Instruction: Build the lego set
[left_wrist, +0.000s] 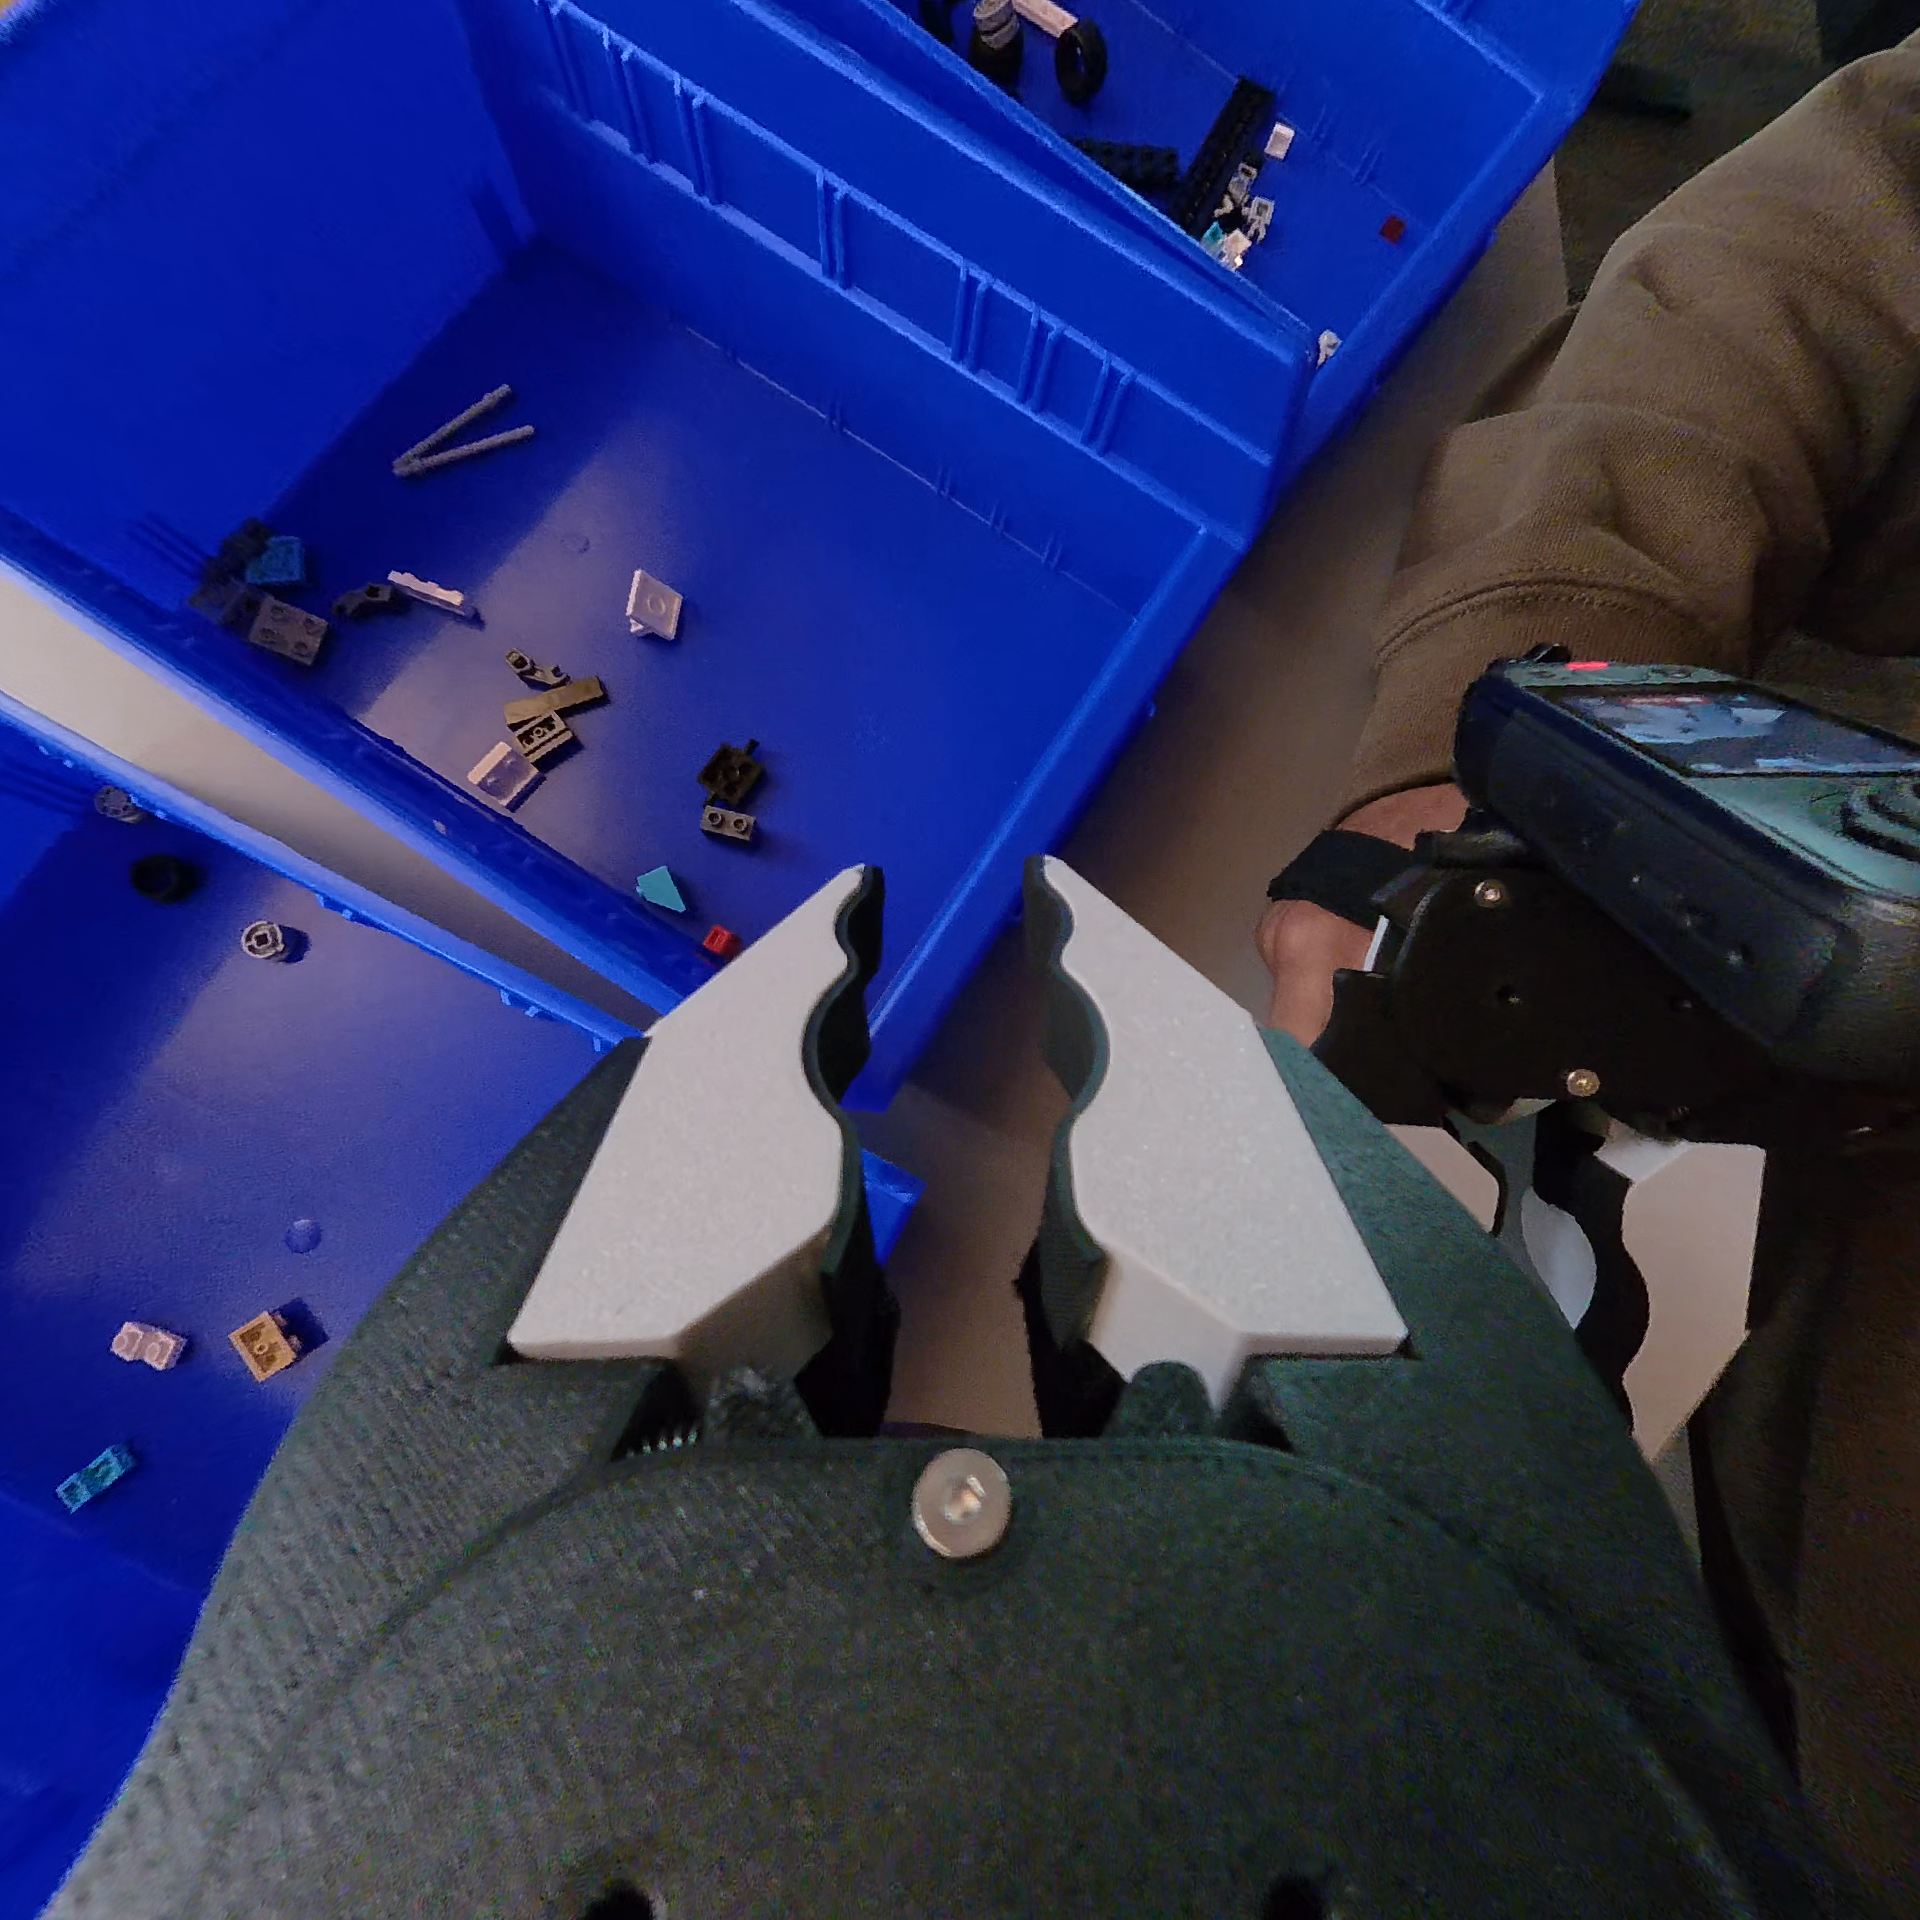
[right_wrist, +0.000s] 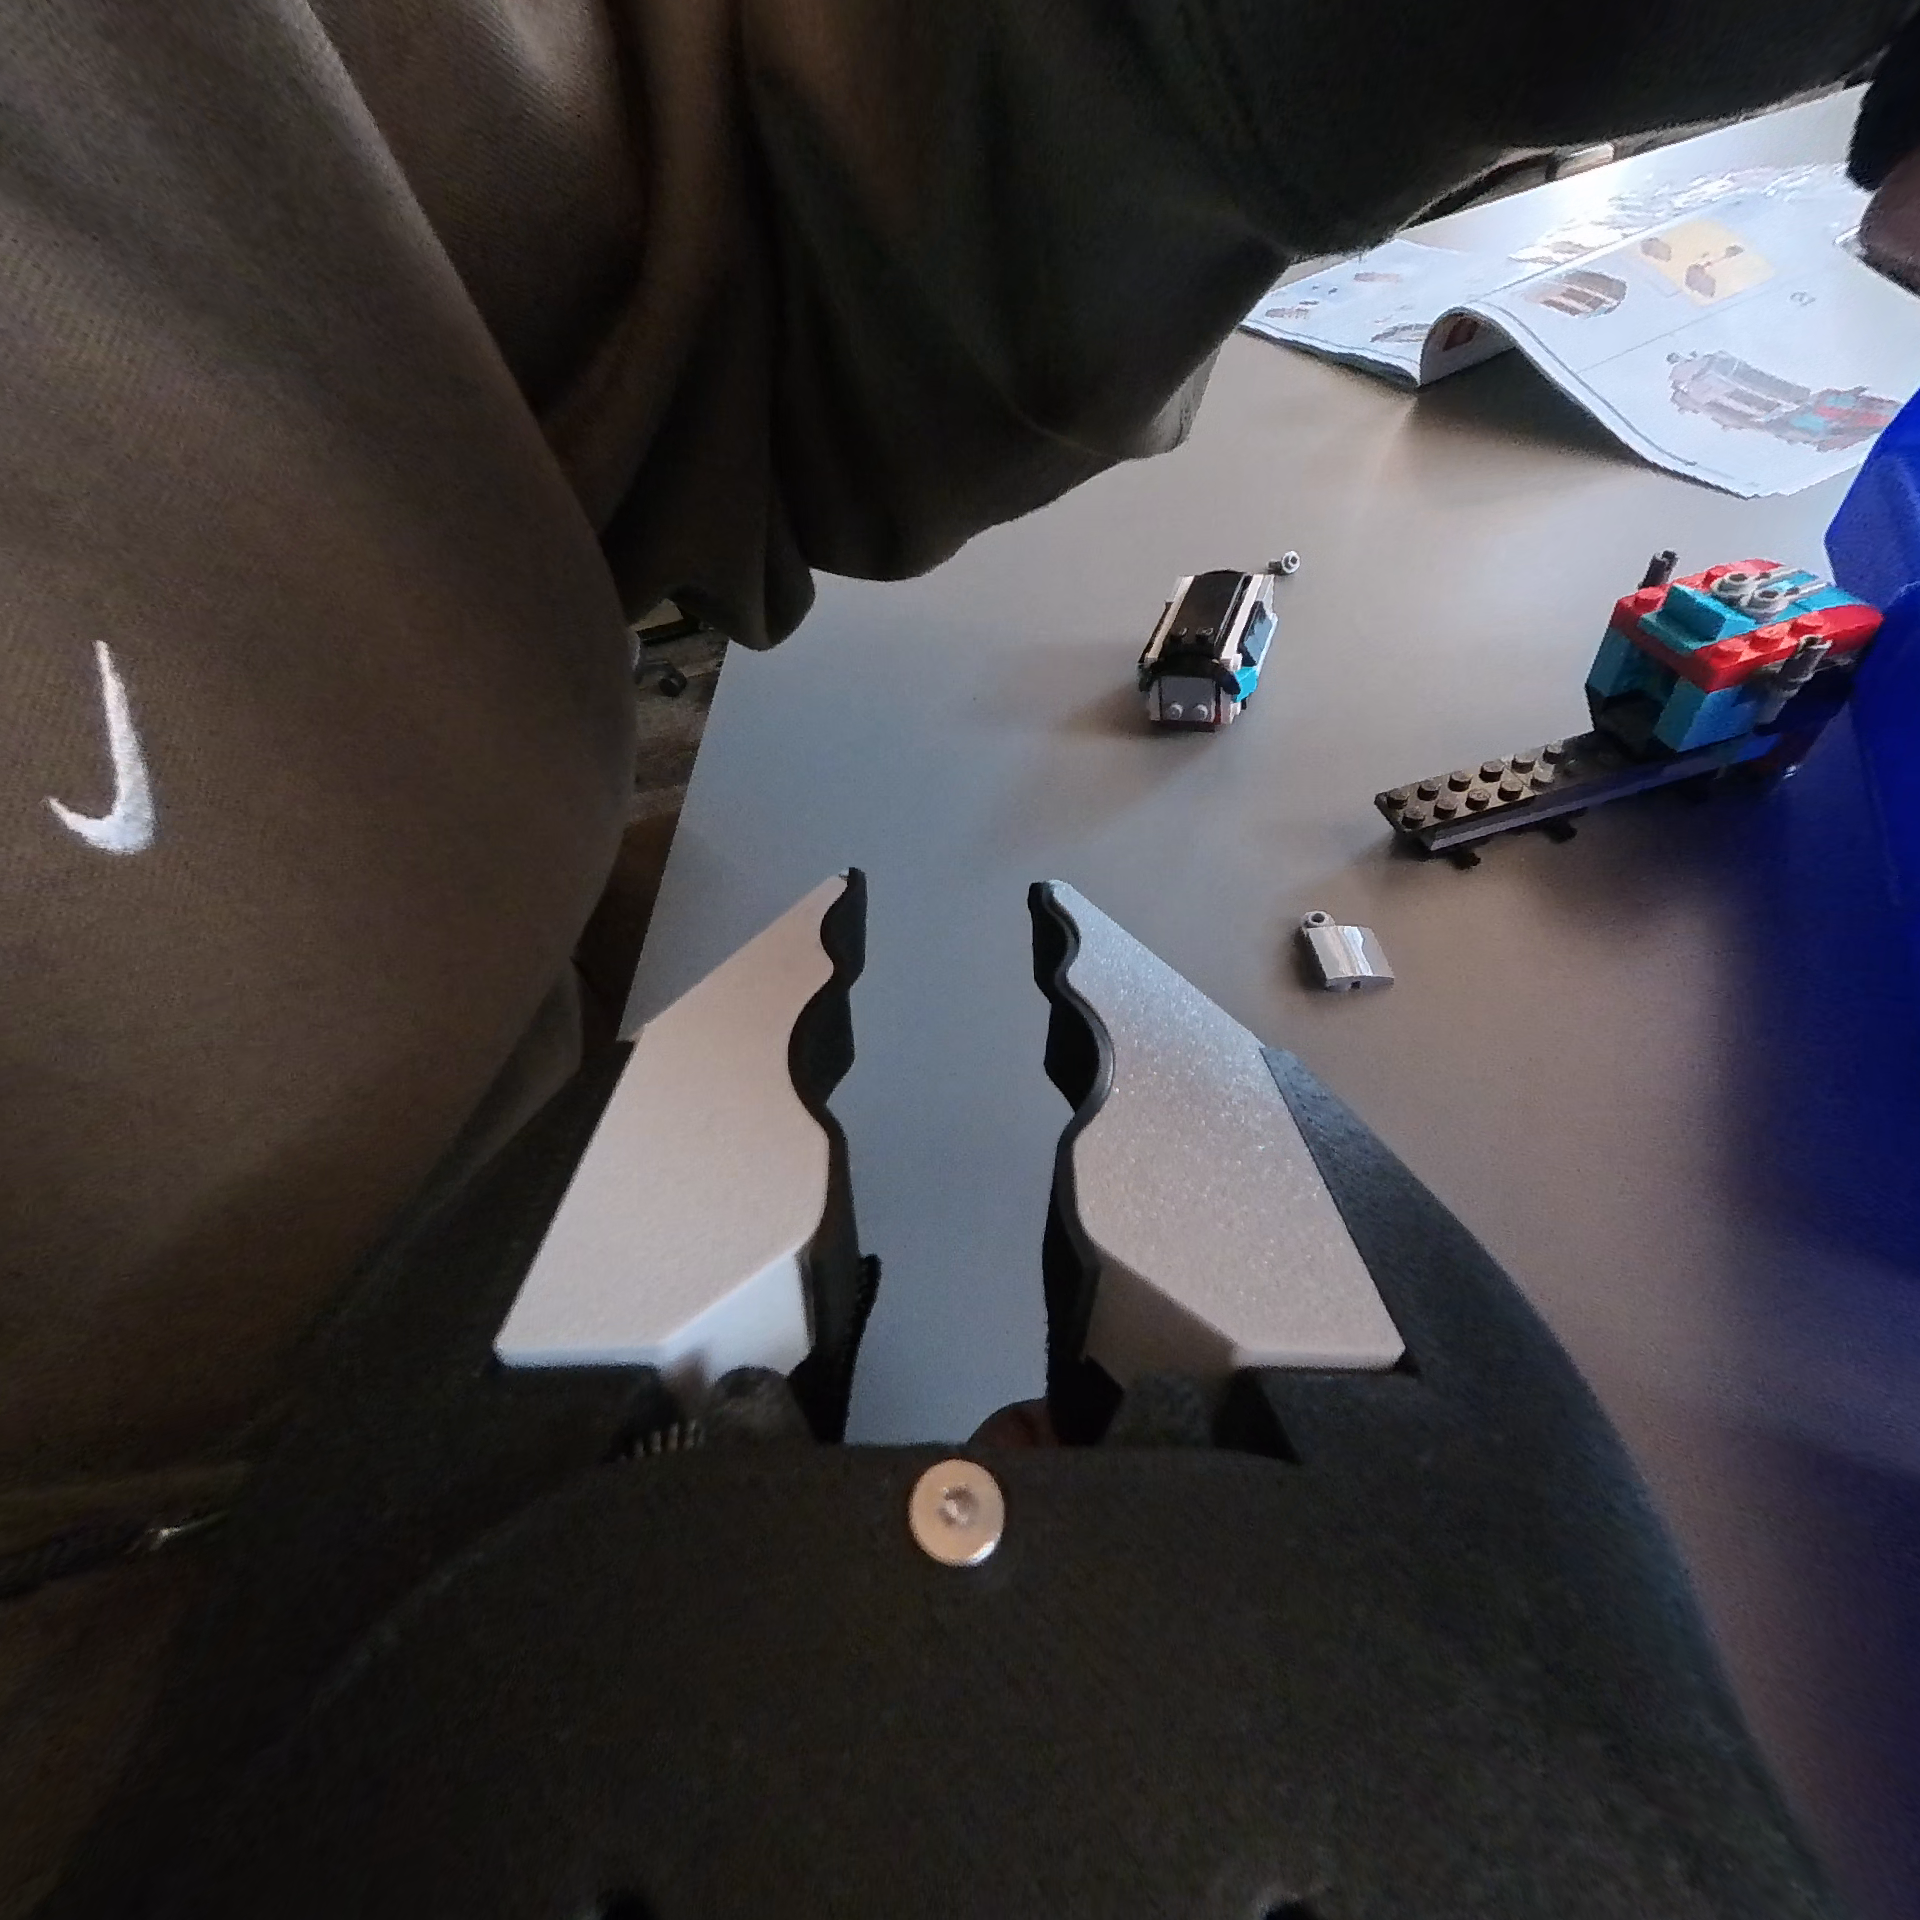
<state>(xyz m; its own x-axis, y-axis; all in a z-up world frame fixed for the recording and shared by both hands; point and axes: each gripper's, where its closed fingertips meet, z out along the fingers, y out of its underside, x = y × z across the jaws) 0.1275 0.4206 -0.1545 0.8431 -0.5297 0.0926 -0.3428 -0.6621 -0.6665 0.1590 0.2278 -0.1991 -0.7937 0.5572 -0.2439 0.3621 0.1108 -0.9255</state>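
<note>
The left hand-held gripper (left_wrist: 954, 883) hangs with its jaws parted and nothing between them, poised over the near end wall of the middle blue bin (left_wrist: 1049, 935); the wall's rim runs through the gap but neither pad presses on it. Inside that bin, nearest the fingertips, lie a small red brick (left_wrist: 719, 941) in the near corner, a teal wedge piece (left_wrist: 661, 889) beside it, and farther in a dark grey two-stud plate (left_wrist: 727, 822) and a black square piece (left_wrist: 730, 769). Any reach for these would do best coming straight down, clear of the wall (the red brick sits tight in the corner, so I judge there is little room for a finger on that side).

The right hand-held gripper (right_wrist: 945, 888) is likewise open and bare, held above the grey surface (right_wrist: 935, 748) near its edge by the person's brown sleeve (right_wrist: 312, 520). Nearest to it on the surface is a loose grey curved brick (right_wrist: 1345, 954), off to its right and apart from the fingers. Beyond stand a small black-and-white assembly (right_wrist: 1205, 655) and a red-and-teal build on a long dark plate (right_wrist: 1621, 748), with an open instruction booklet (right_wrist: 1621, 343) towards the far edge. The curved brick lies flat, so a grasp across its short sides seems soundest.
</note>
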